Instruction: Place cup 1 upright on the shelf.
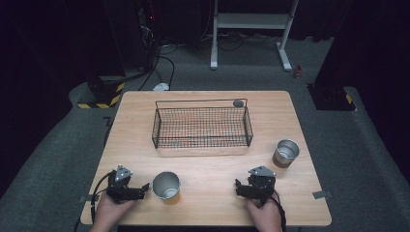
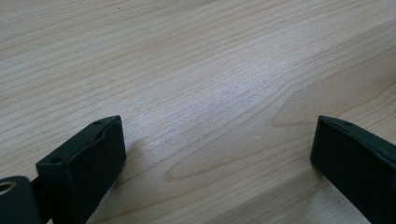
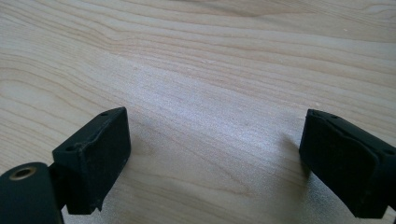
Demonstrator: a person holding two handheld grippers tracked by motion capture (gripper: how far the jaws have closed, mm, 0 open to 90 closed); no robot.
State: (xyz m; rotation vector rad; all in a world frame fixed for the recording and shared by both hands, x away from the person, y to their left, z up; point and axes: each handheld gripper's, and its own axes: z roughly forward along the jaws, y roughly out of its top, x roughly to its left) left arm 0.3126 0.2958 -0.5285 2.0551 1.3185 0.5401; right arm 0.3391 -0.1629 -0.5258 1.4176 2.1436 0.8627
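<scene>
A wire basket lies long side across the tabletop. Two metal cups stand upright, mouths up. Left gripper and right gripper jaws wide apart, empty.

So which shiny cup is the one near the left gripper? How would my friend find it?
Start at the wooden table and find the black wire basket in its middle. Come from the basket toward the person's edge, to the left gripper; the metal cup stands upright just beside it. The other metal cup stands at the table's right side, farther from the person.
</scene>
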